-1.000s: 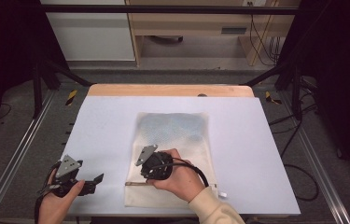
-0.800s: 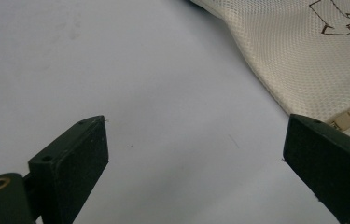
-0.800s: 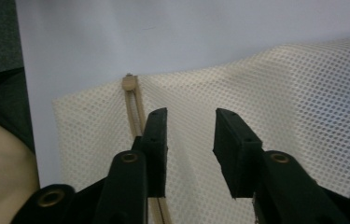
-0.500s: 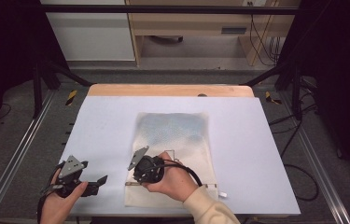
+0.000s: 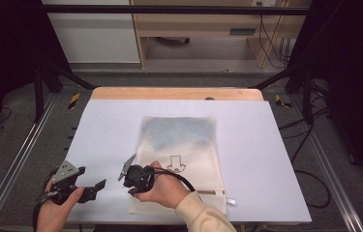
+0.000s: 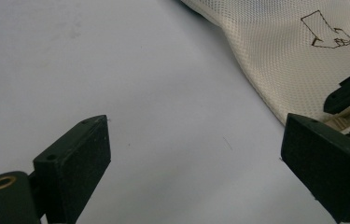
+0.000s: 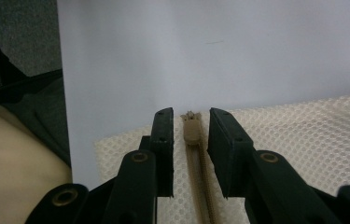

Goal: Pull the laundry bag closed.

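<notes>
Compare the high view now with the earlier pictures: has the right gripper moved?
Yes. The right gripper has slid left along the near edge of the mesh bag, from beside its printed arrow to its near left corner, its jaws closing around the zipper pull.

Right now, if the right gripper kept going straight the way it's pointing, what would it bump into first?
Probably the zipper pull of the mesh bag. It sits just ahead, between the right gripper's narrowly parted jaws, which have been closing around it without pressing it yet. Past it, only bare table. Depth is hard to judge.
</notes>
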`<state>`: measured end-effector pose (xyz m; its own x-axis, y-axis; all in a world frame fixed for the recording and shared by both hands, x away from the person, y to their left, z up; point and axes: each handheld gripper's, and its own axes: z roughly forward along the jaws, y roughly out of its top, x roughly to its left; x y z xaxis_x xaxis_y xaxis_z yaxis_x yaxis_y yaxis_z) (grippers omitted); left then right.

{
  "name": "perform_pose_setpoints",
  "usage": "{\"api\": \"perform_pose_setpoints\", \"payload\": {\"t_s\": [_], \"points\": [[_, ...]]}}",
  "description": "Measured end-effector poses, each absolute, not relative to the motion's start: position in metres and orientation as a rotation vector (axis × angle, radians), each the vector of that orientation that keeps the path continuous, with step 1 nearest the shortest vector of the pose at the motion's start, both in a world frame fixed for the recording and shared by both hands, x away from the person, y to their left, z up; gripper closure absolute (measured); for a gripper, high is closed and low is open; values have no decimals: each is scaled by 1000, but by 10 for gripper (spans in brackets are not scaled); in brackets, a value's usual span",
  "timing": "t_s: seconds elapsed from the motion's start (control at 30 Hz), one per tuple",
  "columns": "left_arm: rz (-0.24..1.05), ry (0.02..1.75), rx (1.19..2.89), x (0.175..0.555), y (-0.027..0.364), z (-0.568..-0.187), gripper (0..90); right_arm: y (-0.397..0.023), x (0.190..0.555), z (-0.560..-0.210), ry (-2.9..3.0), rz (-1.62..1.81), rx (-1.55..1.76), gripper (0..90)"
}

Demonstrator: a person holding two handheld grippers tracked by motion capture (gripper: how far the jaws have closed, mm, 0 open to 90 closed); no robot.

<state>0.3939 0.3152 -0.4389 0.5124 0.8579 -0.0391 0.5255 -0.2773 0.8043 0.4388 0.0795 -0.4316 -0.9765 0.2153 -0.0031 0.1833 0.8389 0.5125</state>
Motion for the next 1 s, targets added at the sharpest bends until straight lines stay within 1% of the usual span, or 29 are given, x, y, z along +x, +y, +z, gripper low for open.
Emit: {"api": "perform_pose_setpoints", "payload": {"t_s": [0.1, 0.17, 0.2, 0.27, 0.3, 0.37, 0.43, 0.53, 0.67, 0.8, 1.0], "points": [[530, 1122, 1948, 391, 315, -437, 80, 83, 441, -435, 2970, 785, 321, 716], [526, 1119, 1940, 389, 313, -435, 67, 85, 442, -436, 2978, 760, 324, 733], [516, 1115, 1950, 388, 313, -435, 66, 86, 442, -437, 2981, 750, 326, 747], [504, 1116, 1947, 386, 311, -435, 66, 88, 442, -439, 2987, 721, 319, 806], [493, 1114, 1946, 386, 311, -435, 66, 88, 443, -439, 2980, 718, 317, 813], [461, 1107, 1941, 384, 308, -435, 69, 88, 443, -436, 2984, 734, 320, 816], [426, 1083, 1963, 383, 304, -436, 114, 88, 442, -432, 2980, 738, 314, 816], [393, 1055, 1993, 381, 296, -437, 136, 88, 441, -426, 2975, 730, 307, 817], [348, 1034, 1995, 379, 289, -439, 143, 88, 441, -418, 2984, 725, 296, 818], [307, 1013, 1990, 378, 285, -440, 171, 85, 443, -410, 2995, 722, 284, 818], [277, 967, 2006, 376, 276, -441, 172, 83, 445, -405, 3007, 723, 281, 817]]}}
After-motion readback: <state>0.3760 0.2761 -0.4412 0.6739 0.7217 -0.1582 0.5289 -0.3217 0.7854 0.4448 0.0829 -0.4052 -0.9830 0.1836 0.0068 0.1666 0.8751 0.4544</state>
